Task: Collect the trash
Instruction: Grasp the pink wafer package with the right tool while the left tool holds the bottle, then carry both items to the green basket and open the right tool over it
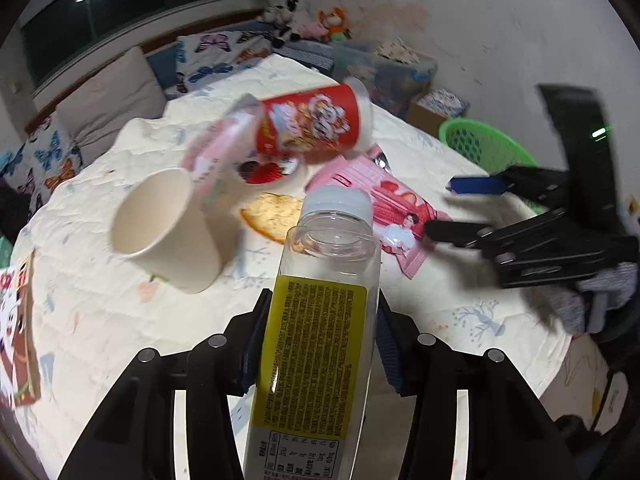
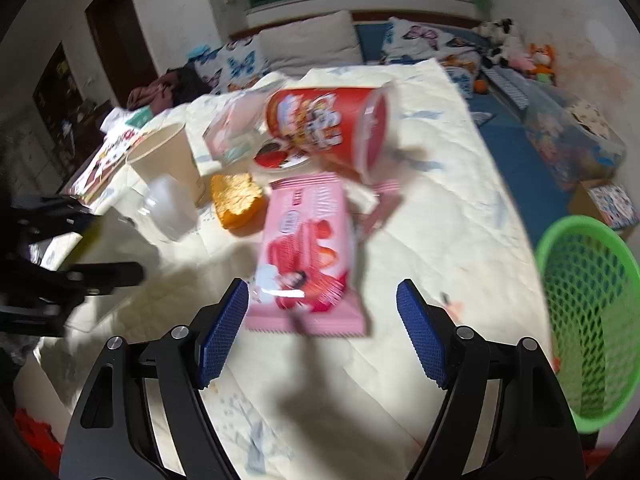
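My left gripper (image 1: pixel 320 340) is shut on a clear plastic bottle (image 1: pixel 316 340) with a yellow label and a white cap, held above the table. My right gripper (image 2: pixel 322 332) is open and empty, just short of a pink snack wrapper (image 2: pixel 306 256); it also shows in the left wrist view (image 1: pixel 444 208). Behind the wrapper lie a red tipped-over snack tub (image 2: pixel 328 124), a paper cup (image 2: pixel 168 160), an orange bread piece (image 2: pixel 238 198) and a pale pink packet (image 2: pixel 234 128). A green mesh basket (image 2: pixel 588 320) stands at the table's right edge.
The table (image 2: pixel 440 240) has a cream quilted cloth. A printed paper box (image 1: pixel 16 332) lies at its left edge. A sofa with butterfly cushions (image 1: pixel 216 56), soft toys (image 1: pixel 304 20) and boxes (image 2: pixel 608 200) on the floor stand beyond.
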Available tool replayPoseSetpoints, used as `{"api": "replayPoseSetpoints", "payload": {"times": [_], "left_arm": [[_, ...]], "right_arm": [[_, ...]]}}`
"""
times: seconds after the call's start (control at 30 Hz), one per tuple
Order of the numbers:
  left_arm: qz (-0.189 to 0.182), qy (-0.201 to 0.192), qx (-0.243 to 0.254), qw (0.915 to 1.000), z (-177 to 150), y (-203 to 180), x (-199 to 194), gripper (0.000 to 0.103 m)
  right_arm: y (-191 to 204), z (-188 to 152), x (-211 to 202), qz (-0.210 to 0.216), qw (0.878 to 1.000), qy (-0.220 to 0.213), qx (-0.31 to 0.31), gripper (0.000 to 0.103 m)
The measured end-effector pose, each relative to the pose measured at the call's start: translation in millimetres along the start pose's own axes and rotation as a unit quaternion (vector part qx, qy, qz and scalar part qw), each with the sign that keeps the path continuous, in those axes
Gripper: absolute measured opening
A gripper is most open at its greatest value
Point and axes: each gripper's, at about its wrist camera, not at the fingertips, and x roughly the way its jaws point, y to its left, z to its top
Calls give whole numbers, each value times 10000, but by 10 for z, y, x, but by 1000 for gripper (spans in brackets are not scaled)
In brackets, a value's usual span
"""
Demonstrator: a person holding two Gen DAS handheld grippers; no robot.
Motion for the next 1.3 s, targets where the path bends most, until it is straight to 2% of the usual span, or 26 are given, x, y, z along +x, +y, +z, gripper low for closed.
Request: {"api": "replayPoseSetpoints", "payload": {"times": [0.17, 0.4, 0.6, 0.93, 1.3], "left_arm": [[27, -133, -282, 9995, -48, 97, -171, 47], [13, -124, -545, 9984, -150, 176, -244, 46], [-29, -77, -629, 9980, -157, 153, -206, 46], [-98, -96, -614, 9980, -126, 9, -238, 46], [-335, -157, -510, 9980, 28, -320, -300, 46]], "right_arm": [[41, 99, 316, -56, 9997, 232, -7, 76], [94, 126, 507, -182, 9990, 402, -84, 76], [74, 119, 472, -215, 9992, 348, -39, 64], [77, 60, 199, -77, 9999, 118, 10, 59], [-160, -208, -473, -91, 9990, -365, 259, 59]]}}
